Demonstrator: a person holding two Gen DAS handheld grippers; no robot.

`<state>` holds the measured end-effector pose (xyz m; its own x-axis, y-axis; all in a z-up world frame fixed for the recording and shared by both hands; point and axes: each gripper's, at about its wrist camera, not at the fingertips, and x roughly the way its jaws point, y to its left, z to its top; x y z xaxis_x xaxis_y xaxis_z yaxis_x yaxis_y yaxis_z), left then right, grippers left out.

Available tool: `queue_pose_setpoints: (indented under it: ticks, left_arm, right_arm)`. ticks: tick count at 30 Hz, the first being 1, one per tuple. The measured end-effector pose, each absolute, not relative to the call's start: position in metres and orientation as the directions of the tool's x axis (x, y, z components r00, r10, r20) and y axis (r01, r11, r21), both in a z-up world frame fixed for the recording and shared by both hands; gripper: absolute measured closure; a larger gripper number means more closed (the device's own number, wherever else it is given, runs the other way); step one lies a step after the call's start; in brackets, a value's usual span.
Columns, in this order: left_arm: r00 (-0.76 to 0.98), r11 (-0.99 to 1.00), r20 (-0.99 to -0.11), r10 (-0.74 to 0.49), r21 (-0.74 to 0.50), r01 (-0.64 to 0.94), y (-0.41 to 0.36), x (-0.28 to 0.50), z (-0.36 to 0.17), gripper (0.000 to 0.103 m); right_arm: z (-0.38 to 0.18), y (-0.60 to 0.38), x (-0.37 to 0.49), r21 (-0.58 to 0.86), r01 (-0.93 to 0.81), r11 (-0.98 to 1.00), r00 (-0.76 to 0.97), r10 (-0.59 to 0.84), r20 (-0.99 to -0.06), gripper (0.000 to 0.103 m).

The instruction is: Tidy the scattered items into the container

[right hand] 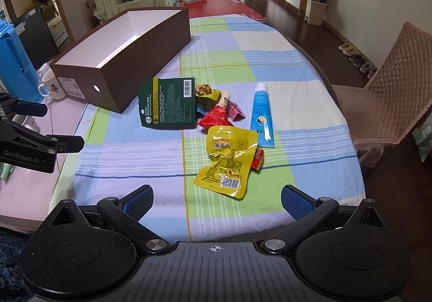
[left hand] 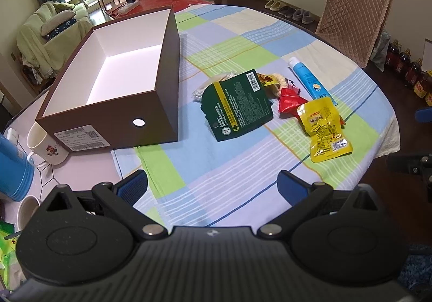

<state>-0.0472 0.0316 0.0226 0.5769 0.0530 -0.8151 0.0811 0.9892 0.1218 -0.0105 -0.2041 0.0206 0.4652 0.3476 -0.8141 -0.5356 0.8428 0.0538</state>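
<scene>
Both the left gripper (left hand: 212,183) and right gripper (right hand: 217,198) hang spread and empty. The yellow pouch (right hand: 229,160), nearest on the tabletop (right hand: 129,140) beside the brown box (right hand: 151,59), looks light, crinkly and slippery; pinch its flat sealed edge.

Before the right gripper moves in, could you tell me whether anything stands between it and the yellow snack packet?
Nothing visible does: the right gripper is open, with only bare checked tablecloth before the yellow snack packet.
</scene>
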Motion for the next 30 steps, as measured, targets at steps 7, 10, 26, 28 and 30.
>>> queue_pose_setpoints:
  ticks: [7, 10, 26, 28, 30]
  left_arm:
    - [0.570, 0.990, -0.820, 0.052, 0.119, 0.081, 0.028, -0.043, 0.021, 0.002]
    - [0.567, 0.990, -0.822, 0.053, 0.118, 0.079, 0.026, -0.041, 0.020, 0.002]
    - [0.553, 0.990, -0.831, 0.063, 0.120, 0.068, 0.022, -0.028, 0.017, 0.002]
    - [0.551, 0.991, -0.832, 0.064, 0.119, 0.066, 0.022, -0.027, 0.017, 0.002]
    - [0.550, 0.991, -0.833, 0.064, 0.119, 0.064, 0.022, -0.025, 0.016, 0.002]
  right_arm:
    - [0.020, -0.207, -0.005, 0.058, -0.541, 0.839, 0.456, 0.351, -0.818, 0.000]
    - [0.019, -0.208, -0.002, 0.060, -0.544, 0.837, 0.451, 0.352, -0.820, 0.000]
    - [0.018, -0.206, 0.016, 0.052, -0.569, 0.821, 0.435, 0.354, -0.828, 0.000]
    - [0.018, -0.206, 0.018, 0.052, -0.572, 0.819, 0.433, 0.355, -0.829, 0.000]
    - [0.017, -0.206, 0.020, 0.053, -0.573, 0.818, 0.429, 0.355, -0.831, 0.000]
